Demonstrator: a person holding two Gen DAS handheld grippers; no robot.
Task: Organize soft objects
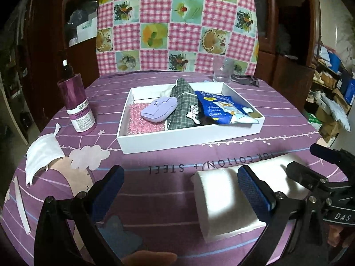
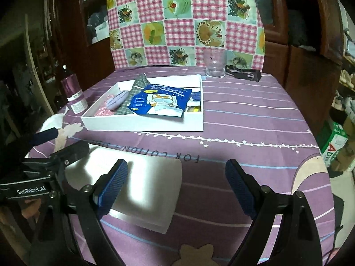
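Note:
A folded white towel (image 1: 224, 201) lies on the purple tablecloth near the front edge; it also shows in the right wrist view (image 2: 144, 190). My left gripper (image 1: 179, 188) is open, its right finger over the towel's middle. My right gripper (image 2: 176, 184) is open, its left finger over the towel. A white face mask (image 1: 42, 155) lies at the left. The white tray (image 1: 190, 137) holds a plaid pouch (image 1: 184, 104), a blue mask packet (image 1: 224, 108), a lilac case (image 1: 159, 108) and a pink sponge (image 1: 144, 122).
A purple bottle (image 1: 76, 104) stands left of the tray. A clear glass (image 1: 223, 71) and a black clip (image 1: 246, 79) sit at the table's far edge. A checked cloth hangs behind. Shelves and boxes stand at the right.

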